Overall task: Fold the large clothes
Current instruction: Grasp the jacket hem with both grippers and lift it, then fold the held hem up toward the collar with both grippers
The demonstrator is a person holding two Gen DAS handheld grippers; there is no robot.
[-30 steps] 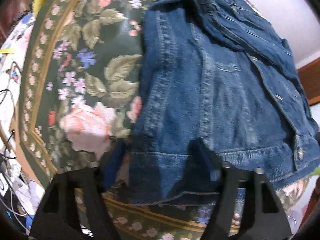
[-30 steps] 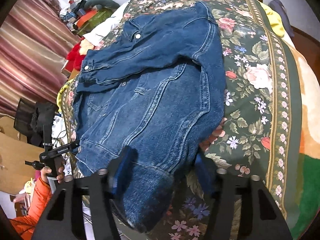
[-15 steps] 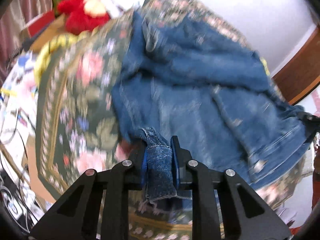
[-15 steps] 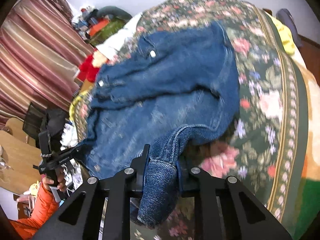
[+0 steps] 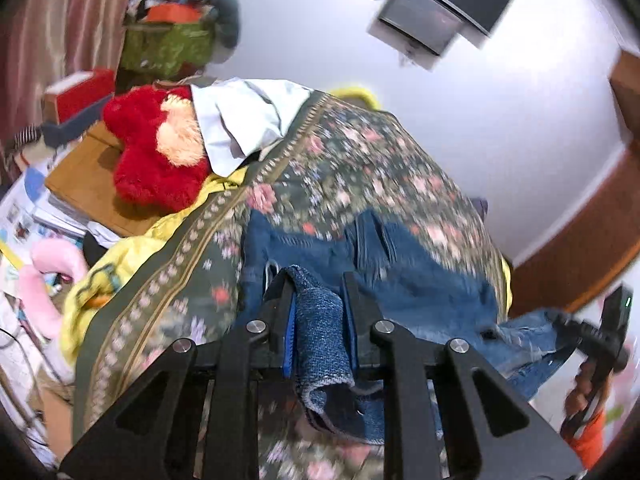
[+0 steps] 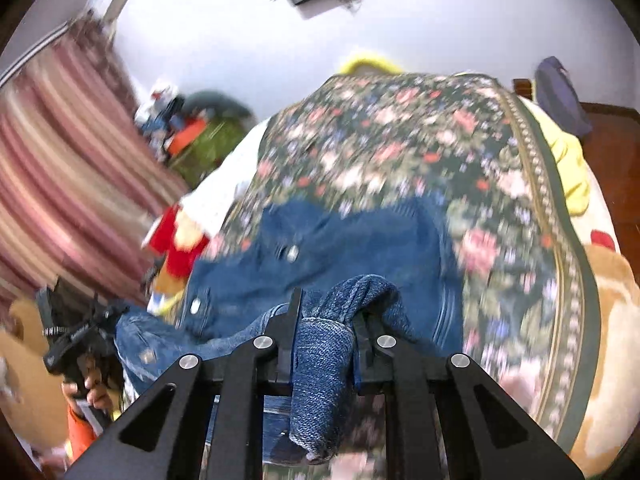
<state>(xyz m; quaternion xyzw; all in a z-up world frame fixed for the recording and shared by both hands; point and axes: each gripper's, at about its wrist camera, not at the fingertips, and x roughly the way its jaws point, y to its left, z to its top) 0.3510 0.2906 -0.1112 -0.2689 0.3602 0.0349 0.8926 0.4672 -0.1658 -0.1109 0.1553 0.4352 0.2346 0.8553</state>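
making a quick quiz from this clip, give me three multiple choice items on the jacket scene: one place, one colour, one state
1. Where does the denim jacket mostly lie?
A. on the floral bedspread
B. on a wooden chair
C. on a hanger

2. What colour is the plush toy beside the bed?
A. green
B. red
C. black

3. What is the left hand-held gripper doing?
A. open above the jacket
B. shut on nothing
C. shut on a fold of the jacket

Answers:
1 A, the blue denim spreads over the flowered cover.
2 B, bright red fur with a pale patch.
3 C, denim sits pinched between its pads; the right hand-held gripper grips denim likewise.
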